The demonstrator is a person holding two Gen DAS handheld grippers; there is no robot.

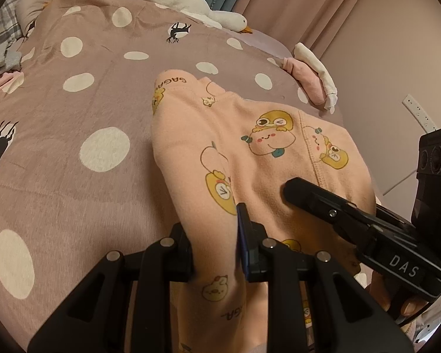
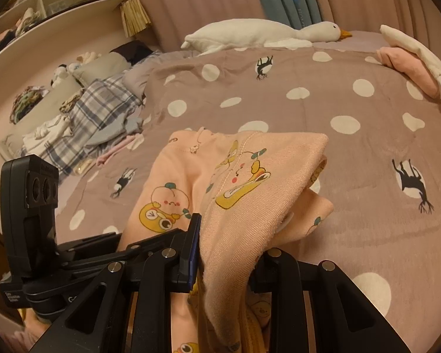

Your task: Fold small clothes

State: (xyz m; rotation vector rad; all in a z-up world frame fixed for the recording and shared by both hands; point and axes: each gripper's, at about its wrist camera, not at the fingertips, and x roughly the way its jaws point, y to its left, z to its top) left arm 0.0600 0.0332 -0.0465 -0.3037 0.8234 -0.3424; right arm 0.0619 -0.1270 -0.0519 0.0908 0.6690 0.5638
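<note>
Pink curtains and a messy bedroom behind, and everything happens on a bed with a mauve polka-dot blanket (image 1: 73, 153). A plush goose (image 2: 267, 33) lies along the far edge, and over at the far right corner there's a small stack of folded clothes (image 2: 408, 64), pink with white on top, so I'd guess a piece or two is already done. On the other side sits a heap of unfolded laundry (image 2: 82, 129), plaid and grey stuff, so plenty left.

The piece in hand is a little peach garment (image 1: 250, 153) with cartoon prints. Its far part lies on the blanket, and the near edge is lifted up toward both cameras. The left gripper (image 1: 214, 247) is pinching a bunch of the peach cloth between its fingers, and the right gripper (image 2: 226, 250) is clamped on its own section of the same hem, fabric draping over it. In the left view the right gripper comes in from the side, close by.

My read: this fold is mid-way. One layer already looks doubled over in the right view, but the near edge isn't laid down yet, and then it has to join the stack.
</note>
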